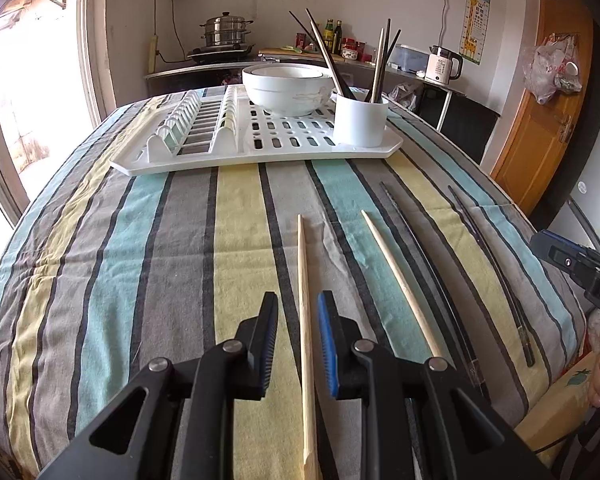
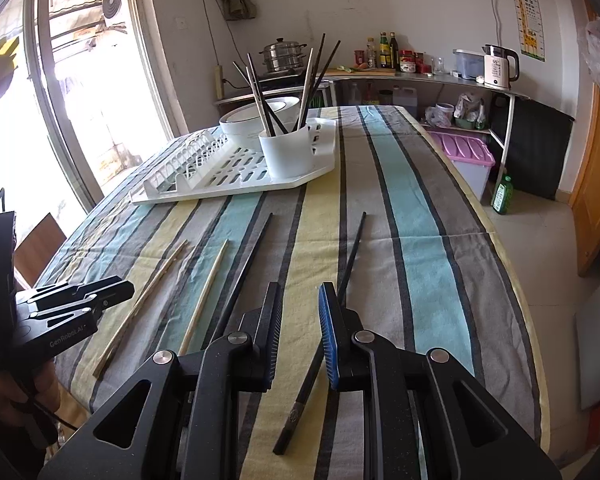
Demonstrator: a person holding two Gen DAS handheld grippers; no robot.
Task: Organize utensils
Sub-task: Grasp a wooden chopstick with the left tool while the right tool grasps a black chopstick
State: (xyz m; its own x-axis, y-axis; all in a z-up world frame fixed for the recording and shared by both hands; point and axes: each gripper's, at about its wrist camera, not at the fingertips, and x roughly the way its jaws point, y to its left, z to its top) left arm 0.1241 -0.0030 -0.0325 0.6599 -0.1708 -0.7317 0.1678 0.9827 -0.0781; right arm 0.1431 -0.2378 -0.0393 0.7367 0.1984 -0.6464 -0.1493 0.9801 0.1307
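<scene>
Left gripper point(image 2: 124, 289): "GenRobot.AI" lettering

On the tabletop point(image 1: 140, 260) four chopsticks lie side by side, two wooden chopsticks point(image 1: 305, 320) left of two dark chopsticks point(image 1: 428, 264), and behind them sits a drying rack point(image 1: 260, 152) holding stacked bowls point(image 1: 286, 88) and, at its right, a utensil cup point(image 1: 360, 120) of upright chopsticks.

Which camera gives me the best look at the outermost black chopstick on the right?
The right wrist view: the black chopstick runs up the middle of the frame between the open fingers of the right tool, decorated end visible. In the left wrist view it is thin and curved near the right edge.
</scene>
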